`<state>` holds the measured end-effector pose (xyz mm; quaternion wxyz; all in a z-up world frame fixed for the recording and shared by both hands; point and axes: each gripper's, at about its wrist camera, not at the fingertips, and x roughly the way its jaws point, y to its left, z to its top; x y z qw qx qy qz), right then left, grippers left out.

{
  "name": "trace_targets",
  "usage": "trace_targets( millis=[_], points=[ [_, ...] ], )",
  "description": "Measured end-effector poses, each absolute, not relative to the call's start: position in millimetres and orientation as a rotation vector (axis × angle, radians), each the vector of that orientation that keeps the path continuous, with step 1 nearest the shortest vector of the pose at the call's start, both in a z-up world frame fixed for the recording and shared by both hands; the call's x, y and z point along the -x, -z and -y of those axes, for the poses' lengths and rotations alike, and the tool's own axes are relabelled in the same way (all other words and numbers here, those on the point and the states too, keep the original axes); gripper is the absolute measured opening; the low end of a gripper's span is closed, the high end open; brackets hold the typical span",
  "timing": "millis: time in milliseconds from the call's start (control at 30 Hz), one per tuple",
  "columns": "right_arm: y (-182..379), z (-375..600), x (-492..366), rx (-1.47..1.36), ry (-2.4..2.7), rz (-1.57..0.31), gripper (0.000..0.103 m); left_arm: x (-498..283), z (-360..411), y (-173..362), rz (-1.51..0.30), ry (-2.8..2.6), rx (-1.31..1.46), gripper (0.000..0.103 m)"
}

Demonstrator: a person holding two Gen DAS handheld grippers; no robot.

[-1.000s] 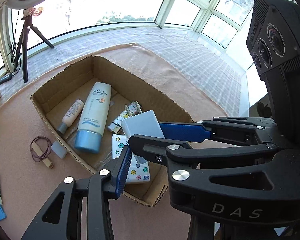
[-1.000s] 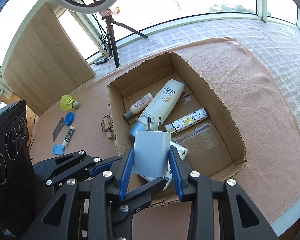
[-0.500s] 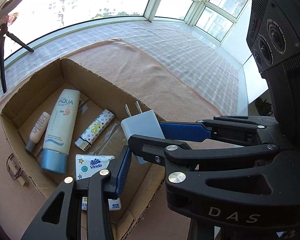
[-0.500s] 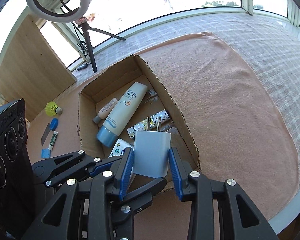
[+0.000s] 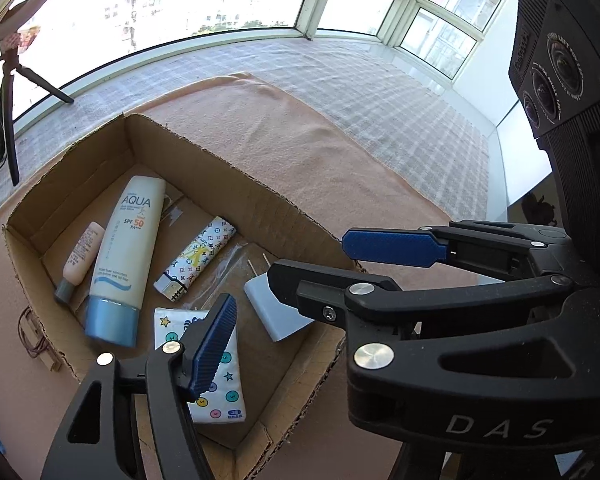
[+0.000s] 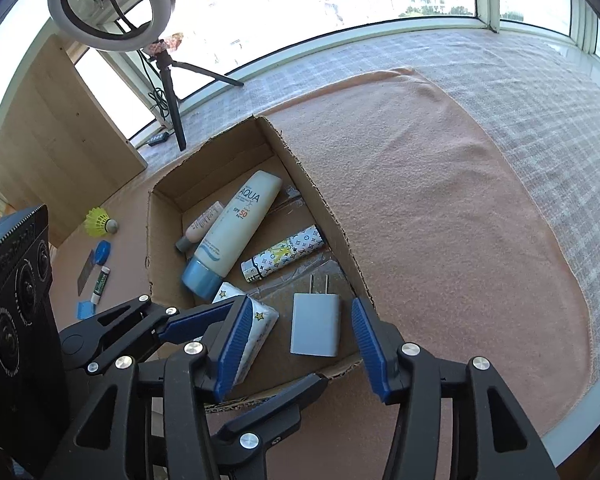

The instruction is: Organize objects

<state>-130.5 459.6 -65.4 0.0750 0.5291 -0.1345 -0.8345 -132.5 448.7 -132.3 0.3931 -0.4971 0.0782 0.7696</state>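
A white wall charger (image 6: pixel 315 325) lies flat on the floor of the cardboard box (image 6: pixel 320 204), prongs pointing away from me. My right gripper (image 6: pixel 300 346) hangs just above it with jaws opening, pads clear of its sides. My left gripper (image 5: pixel 300 292) crosses it from the side, jaws also opening and holding nothing; the charger (image 5: pixel 272 312) shows below, partly hidden by a black finger. Also in the box (image 5: pixel 240 172) are an AQUA sunscreen tube (image 5: pixel 126 248), a small beige tube (image 5: pixel 82 254), a patterned lighter (image 5: pixel 198 258) and a tissue pack (image 5: pixel 220 384).
The box stands on a peach cloth (image 6: pixel 440 220). To its left lie a yellow shuttlecock (image 6: pixel 100 222), a blue cap (image 6: pixel 102 250), a lip balm stick (image 6: pixel 100 282) and a rubber band with a wooden clip (image 5: pixel 36 340). A ring light tripod (image 6: pixel 172 92) and a wooden board (image 6: pixel 60 140) stand behind.
Both grippers swung right over the box's near corner, then their jaws spread. The charger that they held between them has dropped onto the box floor.
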Motion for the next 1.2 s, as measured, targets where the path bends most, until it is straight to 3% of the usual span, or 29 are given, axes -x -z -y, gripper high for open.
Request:
trace_targets(
  millis=[567,1200],
  points=[
    [54,-449,124,-1.556,2.531,0.412,0.049,128,-412,117,-0.215,-2.01,1.248,0.071],
    [44,-375,117,-1.497,2.453,0.392,0.048,163,-250,112,-0.082,-2.24,1.351,0.07]
  ],
)
